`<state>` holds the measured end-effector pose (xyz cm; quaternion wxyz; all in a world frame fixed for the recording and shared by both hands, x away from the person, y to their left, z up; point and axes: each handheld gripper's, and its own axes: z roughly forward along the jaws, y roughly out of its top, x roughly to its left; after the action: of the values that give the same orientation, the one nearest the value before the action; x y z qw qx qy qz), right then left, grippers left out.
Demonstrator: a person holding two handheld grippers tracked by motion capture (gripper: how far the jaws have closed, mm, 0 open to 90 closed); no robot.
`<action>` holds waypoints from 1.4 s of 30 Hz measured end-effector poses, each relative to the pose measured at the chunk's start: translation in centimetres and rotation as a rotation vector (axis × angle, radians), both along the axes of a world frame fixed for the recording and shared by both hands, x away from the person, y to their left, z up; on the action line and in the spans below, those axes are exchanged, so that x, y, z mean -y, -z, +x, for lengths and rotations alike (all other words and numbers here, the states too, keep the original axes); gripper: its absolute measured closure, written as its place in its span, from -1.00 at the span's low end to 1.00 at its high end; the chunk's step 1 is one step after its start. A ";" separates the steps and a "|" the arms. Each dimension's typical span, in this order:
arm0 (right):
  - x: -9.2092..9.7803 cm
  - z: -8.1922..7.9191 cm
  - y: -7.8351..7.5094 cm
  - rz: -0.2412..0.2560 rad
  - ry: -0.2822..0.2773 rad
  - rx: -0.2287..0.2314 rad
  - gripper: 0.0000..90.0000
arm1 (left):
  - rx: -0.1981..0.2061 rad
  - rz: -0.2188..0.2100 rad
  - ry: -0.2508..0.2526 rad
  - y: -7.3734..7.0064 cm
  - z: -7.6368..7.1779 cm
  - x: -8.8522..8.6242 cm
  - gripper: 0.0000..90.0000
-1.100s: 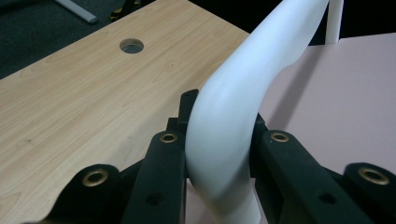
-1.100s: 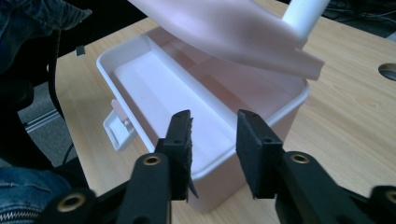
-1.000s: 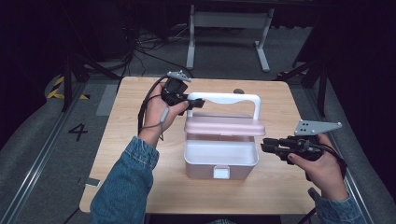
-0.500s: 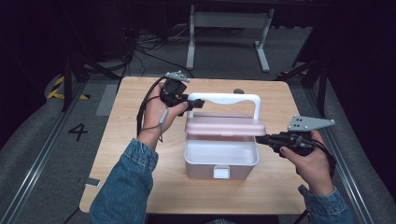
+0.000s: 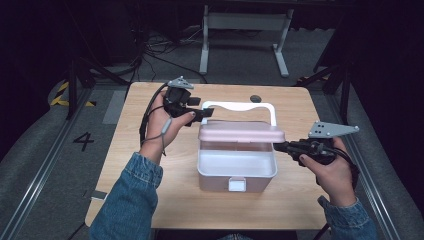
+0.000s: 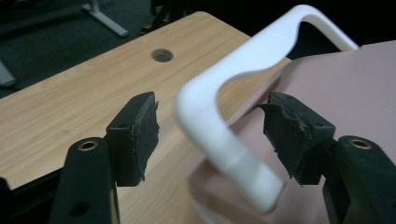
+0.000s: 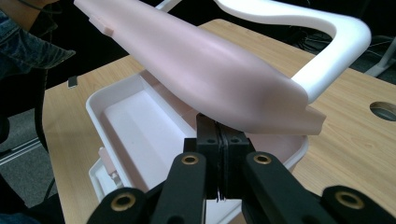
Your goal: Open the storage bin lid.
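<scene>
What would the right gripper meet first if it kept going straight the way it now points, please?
Most likely the pink lid's underside, just ahead of the shut right gripper; depth is hard to judge, and it may already touch.

High view: above the near edge, facing forward and down over the whole table (image 5: 150, 200).
Left gripper view: close behind the handle (image 6: 233, 116).
Right gripper view: close under the lid (image 7: 210, 65).
Shared: box (image 5: 237, 172), table.

one wooden table (image 5: 150, 165), one white box (image 5: 237, 172) sitting mid-table, with one pink lid (image 5: 241, 132) and one white handle (image 5: 239, 106). two grippers: left gripper (image 5: 204, 114) at 10 o'clock, right gripper (image 5: 281, 147) at 3 o'clock. one hole (image 5: 256, 98) in the tabletop at 12 o'clock.
</scene>
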<state>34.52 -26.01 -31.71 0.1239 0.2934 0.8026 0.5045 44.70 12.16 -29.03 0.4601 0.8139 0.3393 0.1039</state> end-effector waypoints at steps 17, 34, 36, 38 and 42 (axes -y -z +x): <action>-0.1 0.8 -0.8 0.014 0.017 0.029 1.00 | 0.041 0.141 0.020 1.0 -4.4 -3.1 -0.27; -0.1 1.6 -1.1 0.065 0.042 0.002 0.98 | 0.125 0.142 0.130 1.2 -6.2 0.1 -0.32; 0.0 1.7 -1.1 0.066 0.045 0.002 0.98 | 0.136 0.142 0.135 1.0 -6.1 0.4 -0.32; 0.0 1.7 -1.1 0.070 0.047 0.001 0.98 | 0.155 0.128 0.140 0.8 -6.0 1.0 -0.31; -0.1 1.7 -1.2 0.077 0.045 -0.007 0.96 | 0.188 0.107 0.144 0.3 -5.9 1.6 -0.30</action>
<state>36.19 -25.95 -30.54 0.1210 0.3177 0.7761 0.5312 38.80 10.56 -29.36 0.4521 0.8462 0.2293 0.1643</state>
